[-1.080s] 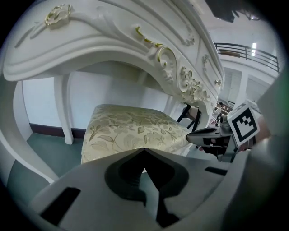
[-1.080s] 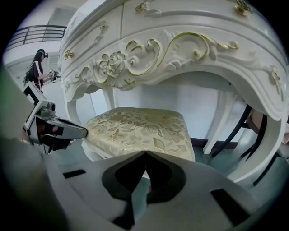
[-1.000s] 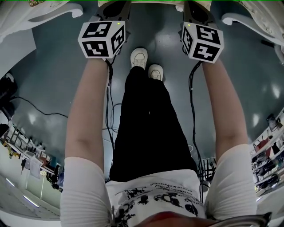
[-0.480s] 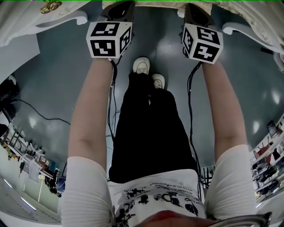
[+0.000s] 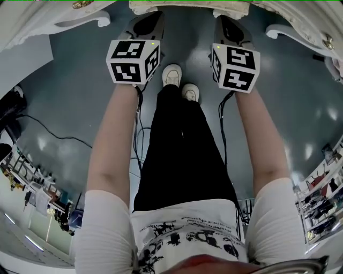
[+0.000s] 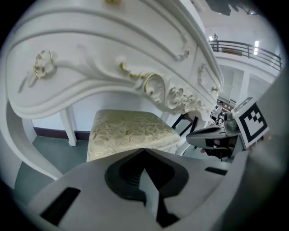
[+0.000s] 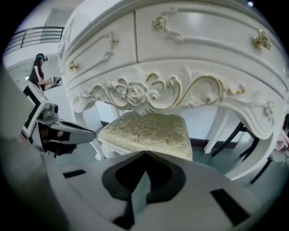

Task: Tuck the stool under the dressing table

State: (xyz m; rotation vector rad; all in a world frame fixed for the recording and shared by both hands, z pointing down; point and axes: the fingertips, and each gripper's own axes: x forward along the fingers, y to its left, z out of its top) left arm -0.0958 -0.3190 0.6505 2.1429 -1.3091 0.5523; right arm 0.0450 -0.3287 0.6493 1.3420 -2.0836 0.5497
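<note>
Stool (image 7: pixel 149 131), seat beneath dressing table (image 7: pixel 180 54); left gripper (image 6: pixel 143 151) and right gripper (image 7: pixel 145 153) pressed together, empty, apparently for pushing.

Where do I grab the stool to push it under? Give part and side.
Take the stool by the near edge of its seat, from the front: left gripper at the left corner, right gripper at the right. The table overhangs the rest, so only that edge faces you. Both are shut; open the fingers first.

Head view's top edge crops stool (image 5: pixel 174 5) and dressing table (image 5: pixel 27 24).
</note>
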